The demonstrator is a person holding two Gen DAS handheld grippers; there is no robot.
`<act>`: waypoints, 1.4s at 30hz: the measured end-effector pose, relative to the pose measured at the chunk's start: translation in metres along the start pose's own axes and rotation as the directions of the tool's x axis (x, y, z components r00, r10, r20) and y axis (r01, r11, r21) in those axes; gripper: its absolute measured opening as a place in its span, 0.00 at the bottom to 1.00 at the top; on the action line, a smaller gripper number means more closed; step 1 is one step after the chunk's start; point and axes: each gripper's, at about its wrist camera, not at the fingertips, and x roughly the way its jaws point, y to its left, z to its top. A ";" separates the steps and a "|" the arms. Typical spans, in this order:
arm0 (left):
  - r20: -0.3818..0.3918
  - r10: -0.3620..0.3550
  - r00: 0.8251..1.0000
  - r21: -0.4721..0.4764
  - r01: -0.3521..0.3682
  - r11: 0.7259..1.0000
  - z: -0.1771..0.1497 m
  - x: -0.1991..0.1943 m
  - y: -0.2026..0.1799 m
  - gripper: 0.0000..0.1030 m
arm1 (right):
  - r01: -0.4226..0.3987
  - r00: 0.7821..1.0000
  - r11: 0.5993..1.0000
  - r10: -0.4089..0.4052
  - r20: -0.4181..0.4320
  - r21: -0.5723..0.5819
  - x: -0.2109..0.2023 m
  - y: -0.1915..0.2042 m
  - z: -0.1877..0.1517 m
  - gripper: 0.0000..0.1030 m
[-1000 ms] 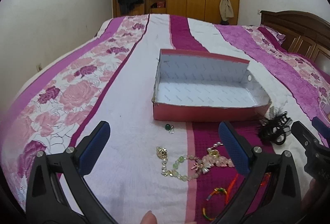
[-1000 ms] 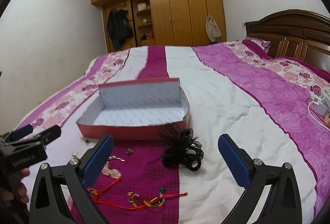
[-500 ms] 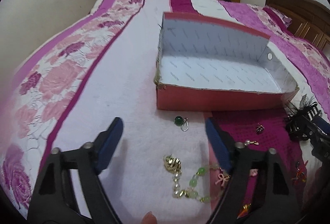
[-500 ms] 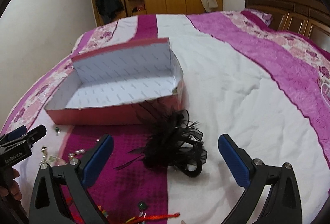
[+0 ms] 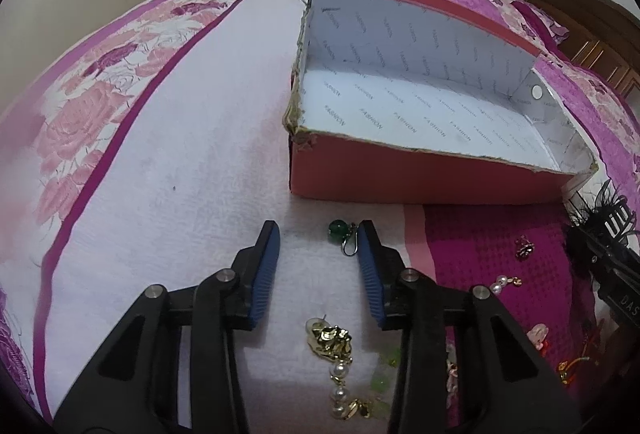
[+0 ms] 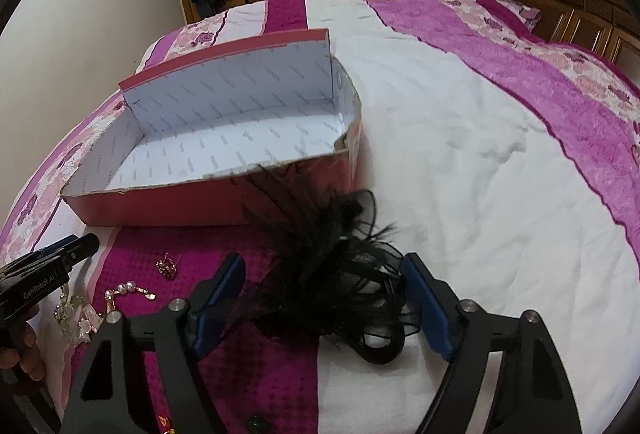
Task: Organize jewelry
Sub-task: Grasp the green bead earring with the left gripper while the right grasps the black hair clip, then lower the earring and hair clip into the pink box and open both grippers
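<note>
Down on the bed (image 5: 168, 162), the left tongs (image 5: 319, 234) point at a green earring (image 5: 342, 232) that lies on the white stripe just in front of the box (image 5: 420, 182). Its jaws have just been closing, and the earring sits between the blue pads near their tips, its hook just beside the right-hand pad; the pads do not press it, so the tongs stand part-open and empty. Nearer the camera, between the arms of the tongs, lies a gold brooch (image 5: 330, 340) with a string of pearls and pale green beads trailing from it.

Over on the magenta stripe, the right tongs (image 6: 320, 270) straddle a black feathered hairpiece (image 6: 332, 274). These jaws have also just been closing, yet they stand wide, one pad on each side of the feathers (whether either pad touches the fluff I cannot tell), and nothing is gripped.

The box is red outside and white inside, open at the top and empty, its near corners frayed. More pieces lie scattered on the magenta stripe before it: a small red and gold earring (image 6: 168, 266), a pearl drop (image 6: 128, 290) and a beaded bracelet (image 6: 74, 318). A hand (image 6: 18, 350) holds the left tongs at the edge of the right wrist view.
</note>
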 end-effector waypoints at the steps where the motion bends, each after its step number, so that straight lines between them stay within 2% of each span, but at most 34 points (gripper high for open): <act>1: -0.002 0.002 1.000 0.002 -0.002 1.000 -0.001 0.001 0.000 0.30 | -0.005 1.000 1.000 0.005 -0.010 0.005 0.002 -0.001 0.000 0.75; 9: -0.002 0.014 1.000 0.004 -0.014 1.000 -0.001 0.001 -0.001 0.28 | -0.022 0.999 1.000 0.023 -0.030 0.012 0.006 -0.003 -0.002 0.71; 11: 0.007 0.013 1.000 0.005 -0.013 1.000 -0.001 -0.001 0.000 0.23 | -0.024 0.999 1.000 0.024 -0.029 0.010 0.006 -0.003 -0.002 0.71; 13: 0.012 0.013 1.000 0.013 -0.013 1.000 -0.001 -0.002 0.000 0.11 | -0.027 0.999 1.000 0.027 -0.026 0.008 0.005 -0.003 -0.003 0.70; 15: 0.015 -0.001 1.000 0.015 0.001 1.000 -0.001 -0.003 0.002 0.03 | -0.038 0.999 0.999 0.038 -0.024 0.008 0.004 -0.003 -0.003 0.68; 23: 0.052 -0.064 0.997 0.006 0.064 0.998 -0.001 -0.016 0.008 0.03 | -0.076 0.997 0.997 0.076 0.000 0.013 -0.005 -0.002 -0.005 0.67; 35: 0.117 -0.077 0.990 0.027 0.074 0.997 -0.004 -0.047 0.003 0.03 | -0.103 0.994 0.995 0.104 0.039 -0.004 -0.030 0.007 -0.009 0.67; 42: 0.185 -0.099 0.978 0.056 0.090 0.994 0.003 -0.073 -0.008 0.03 | -0.127 0.988 0.992 0.128 0.082 -0.019 -0.053 0.015 -0.004 0.67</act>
